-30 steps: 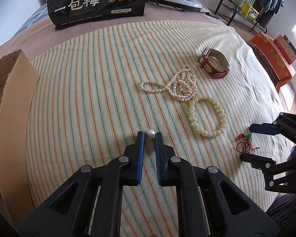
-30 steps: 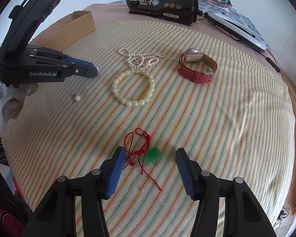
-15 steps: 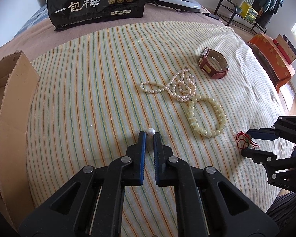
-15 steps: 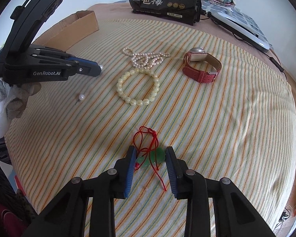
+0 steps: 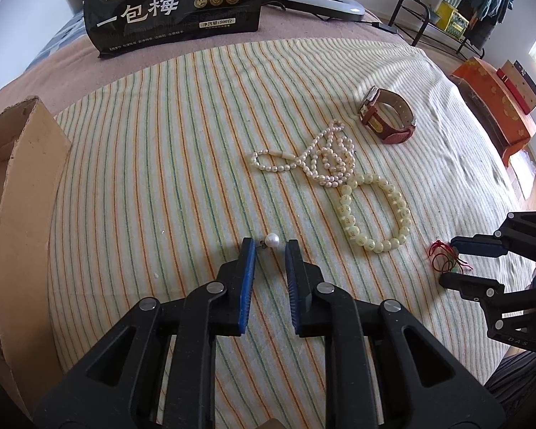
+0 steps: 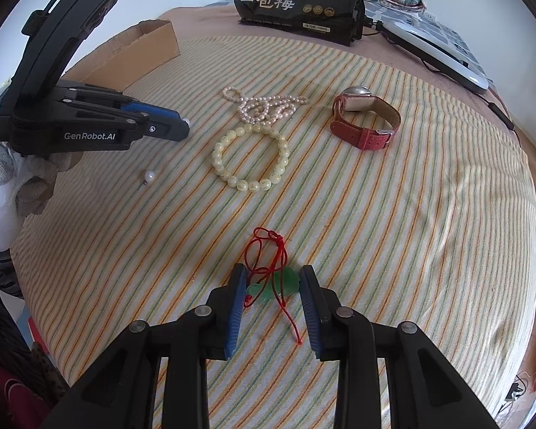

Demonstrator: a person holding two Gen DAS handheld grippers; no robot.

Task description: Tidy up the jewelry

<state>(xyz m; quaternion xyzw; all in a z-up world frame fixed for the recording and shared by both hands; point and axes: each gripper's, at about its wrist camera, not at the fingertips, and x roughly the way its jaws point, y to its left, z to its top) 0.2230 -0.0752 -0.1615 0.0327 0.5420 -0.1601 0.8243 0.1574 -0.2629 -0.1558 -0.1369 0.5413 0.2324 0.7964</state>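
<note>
My right gripper [image 6: 273,279] has its jaws set around the green pendant [image 6: 273,284] and its red cord [image 6: 268,250]; the pads flank the stone closely, though from this angle I cannot be sure they press on it. The pendant lies on the striped cloth [image 6: 411,214], near the front edge of the bed.

At about eleven o'clock from the pendant, in the right wrist view, lies the pearl [image 6: 149,176]. My left gripper [image 5: 269,246] is over it with its jaws opening; the pearl [image 5: 272,240] sits at their tips, between them, and the pads stand clear of it.

At twelve o'clock from the pendant is the bead bracelet [image 6: 250,157], touching the pearl necklace [image 6: 264,105] beyond it. The watch [image 6: 366,121], red-strapped, stands at one o'clock, apart from both.

Further out, a cardboard box [image 6: 143,50] lies at ten o'clock by the cloth's edge, and a black bag [image 6: 296,0] stands at twelve, at the far side.
</note>
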